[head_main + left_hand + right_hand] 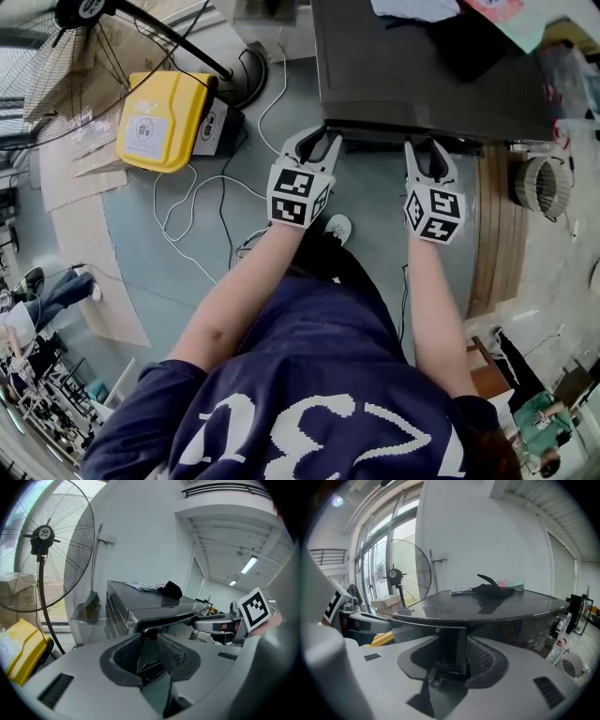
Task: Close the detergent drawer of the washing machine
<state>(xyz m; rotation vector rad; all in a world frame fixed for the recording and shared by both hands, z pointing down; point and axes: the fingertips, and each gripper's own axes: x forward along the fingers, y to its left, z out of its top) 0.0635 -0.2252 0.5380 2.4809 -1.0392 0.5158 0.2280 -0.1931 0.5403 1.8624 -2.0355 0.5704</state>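
A grey-blue floor (141, 272) spreads below; on it stands the dark grey washing machine (422, 75), its flat top filling the upper part of the head view; a person in a navy shirt (300, 394) faces its front with both arms stretched forward; a pedestal fan (42, 536) stands off to the left of the machine, and a yellow case (164, 117) lies on the floor near the fan's base; the left tool (314, 148) and the right tool (427, 150) sit side by side, apart from each other, their tips at the machine's front edge just under the top's lip; each tool's jaws stand apart, clamped on nothing; the detergent drawer (451, 648) looks to be the dark panel under the lip, straight ahead of the right tool's gap, though how far in it sits I cannot tell; a black cloth (492, 590) lies on the machine's top; a white cable (187, 202) loops across the floor.
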